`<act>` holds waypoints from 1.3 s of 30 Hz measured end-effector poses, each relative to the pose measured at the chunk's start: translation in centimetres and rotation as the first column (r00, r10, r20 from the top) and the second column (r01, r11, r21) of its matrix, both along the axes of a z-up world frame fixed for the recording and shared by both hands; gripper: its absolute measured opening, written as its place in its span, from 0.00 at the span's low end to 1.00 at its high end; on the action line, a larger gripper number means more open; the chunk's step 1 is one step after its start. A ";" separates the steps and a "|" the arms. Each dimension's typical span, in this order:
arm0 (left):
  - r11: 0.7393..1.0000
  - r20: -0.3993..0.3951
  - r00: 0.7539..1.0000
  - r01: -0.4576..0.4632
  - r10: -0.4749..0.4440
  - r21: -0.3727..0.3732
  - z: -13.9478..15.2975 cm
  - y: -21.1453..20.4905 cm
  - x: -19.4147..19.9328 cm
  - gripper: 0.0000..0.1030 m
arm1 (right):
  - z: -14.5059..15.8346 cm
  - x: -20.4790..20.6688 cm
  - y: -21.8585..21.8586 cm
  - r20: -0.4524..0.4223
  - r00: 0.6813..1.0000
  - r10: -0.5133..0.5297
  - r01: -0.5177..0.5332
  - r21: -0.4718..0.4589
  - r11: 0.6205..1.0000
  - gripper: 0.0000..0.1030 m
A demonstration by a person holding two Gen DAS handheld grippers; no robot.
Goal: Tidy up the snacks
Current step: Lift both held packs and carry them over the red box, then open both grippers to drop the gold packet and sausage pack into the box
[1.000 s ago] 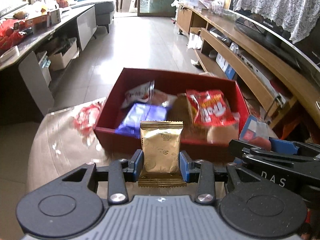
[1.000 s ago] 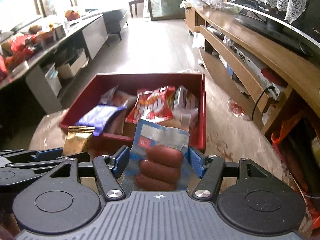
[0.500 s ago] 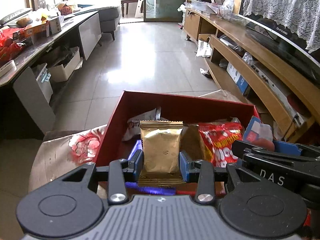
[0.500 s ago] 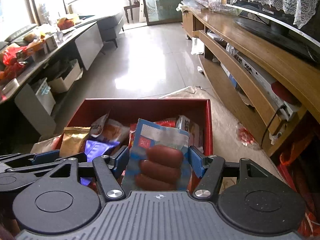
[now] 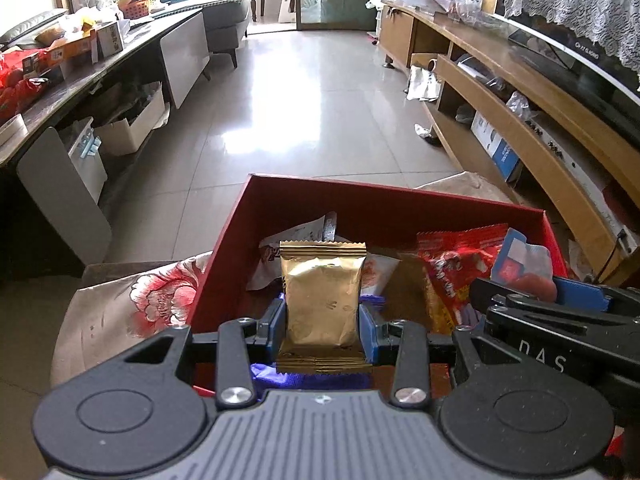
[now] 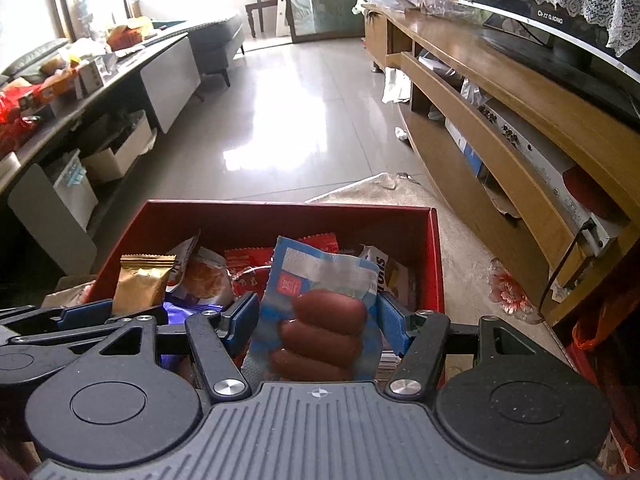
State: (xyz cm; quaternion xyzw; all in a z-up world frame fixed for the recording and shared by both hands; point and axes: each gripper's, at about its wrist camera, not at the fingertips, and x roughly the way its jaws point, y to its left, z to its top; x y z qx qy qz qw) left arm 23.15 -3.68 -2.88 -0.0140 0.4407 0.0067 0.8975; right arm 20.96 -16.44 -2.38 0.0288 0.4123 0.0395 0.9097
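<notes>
Gold snack pouch [image 5: 322,294] stands upright, clamped in my left gripper [image 5: 323,322]; my right gripper [image 6: 316,322] pinches the blue sausage packet [image 6: 320,296], both directly above the red box [image 5: 240,236].

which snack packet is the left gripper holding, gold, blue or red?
The gold foil packet, pinched upright in the left gripper over the red box. The blue sausage packet sits in the right gripper; the red packet lies in the box.

"DAS" stands in pale letters on the black body of the right gripper [image 5: 580,312] at four o'clock in the left wrist view. Snack wrapper and television lettering is too blurred to read.
</notes>
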 end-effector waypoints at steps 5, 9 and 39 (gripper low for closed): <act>1.000 -0.019 1.000 -0.006 0.006 0.009 -0.8 0.2 0.6 0.38 | -0.4 0.6 0.5 -0.001 1.000 0.002 -0.002 -0.025 1.000 0.70; 1.000 -0.029 0.999 -0.012 0.012 0.010 -1.2 0.4 0.9 0.39 | -0.6 0.7 0.7 -0.001 1.000 0.005 -0.005 -0.040 0.999 0.74; 0.999 0.005 0.999 -0.042 0.042 -0.032 1.7 2.0 -2.2 0.61 | 2.2 -2.1 -0.6 0.064 0.997 -0.046 0.048 -0.043 0.998 0.84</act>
